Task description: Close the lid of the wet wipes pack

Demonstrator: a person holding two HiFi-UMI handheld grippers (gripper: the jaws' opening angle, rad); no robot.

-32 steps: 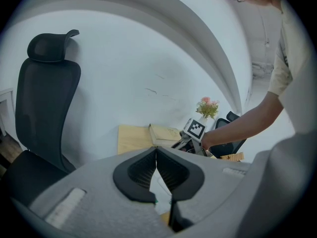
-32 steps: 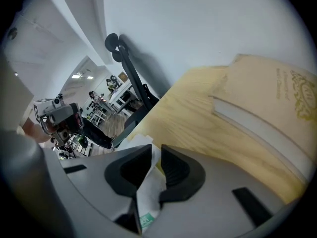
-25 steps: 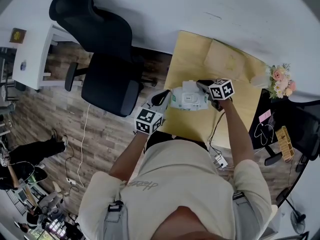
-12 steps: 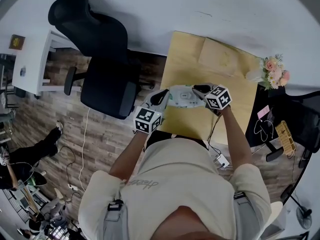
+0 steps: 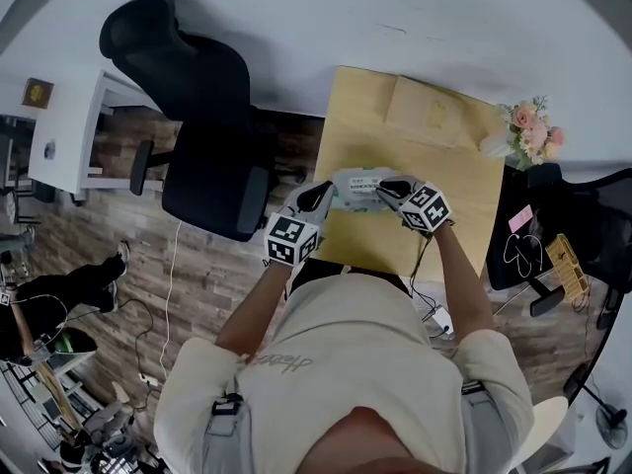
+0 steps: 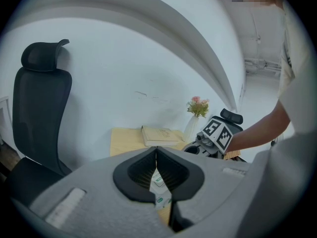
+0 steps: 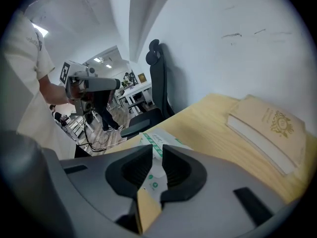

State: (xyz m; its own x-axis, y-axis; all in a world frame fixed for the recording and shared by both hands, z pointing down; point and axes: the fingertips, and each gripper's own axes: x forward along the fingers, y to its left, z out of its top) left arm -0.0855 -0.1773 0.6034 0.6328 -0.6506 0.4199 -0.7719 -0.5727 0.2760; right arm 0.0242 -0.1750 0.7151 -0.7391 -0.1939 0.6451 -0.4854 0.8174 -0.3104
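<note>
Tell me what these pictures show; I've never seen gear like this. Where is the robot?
There is no robot: a person holds a hand tool with two jaws in each hand. One picture looks down from a camera on the head; the other two come from cameras riding on each tool. The wooden table carries a book and a vase of flowers. The pack of wet wipes is held at both ends: the left gripper has its jaws shut on one end, and the right gripper pinches the other.
</note>
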